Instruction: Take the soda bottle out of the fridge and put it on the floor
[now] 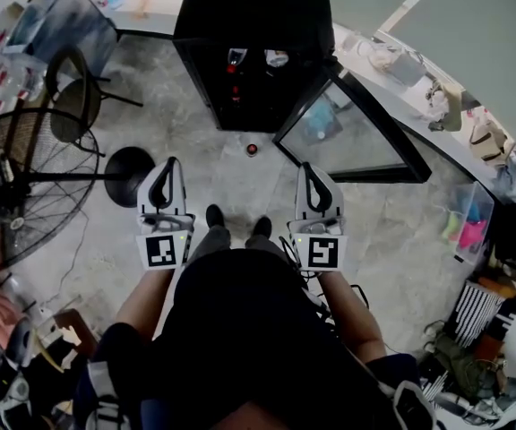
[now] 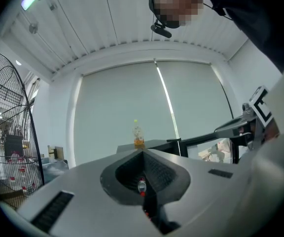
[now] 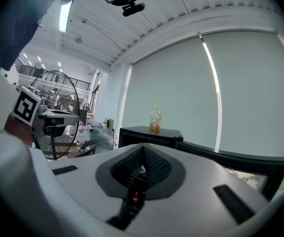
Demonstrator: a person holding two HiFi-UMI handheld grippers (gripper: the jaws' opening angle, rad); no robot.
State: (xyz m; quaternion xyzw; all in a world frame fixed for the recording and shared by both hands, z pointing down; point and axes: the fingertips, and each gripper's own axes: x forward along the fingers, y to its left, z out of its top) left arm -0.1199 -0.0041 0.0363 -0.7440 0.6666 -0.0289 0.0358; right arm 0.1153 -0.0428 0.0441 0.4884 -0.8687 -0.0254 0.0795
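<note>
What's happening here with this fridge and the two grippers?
A person stands facing a black fridge with its glass door swung open. A small soda bottle stands on the floor just in front of it. The left gripper and right gripper are held out over the floor, jaws together, both empty. The bottle looks already set down.

Left tool (image 1: 173, 163) and right tool (image 1: 304, 167): white shells, dark ribbed pads (image 2: 158, 172), each with a black-and-white marker cube (image 1: 160, 251). Person wears dark top (image 1: 240, 330), grey trousers (image 1: 211, 240), black shoes (image 1: 214, 215)
</note>
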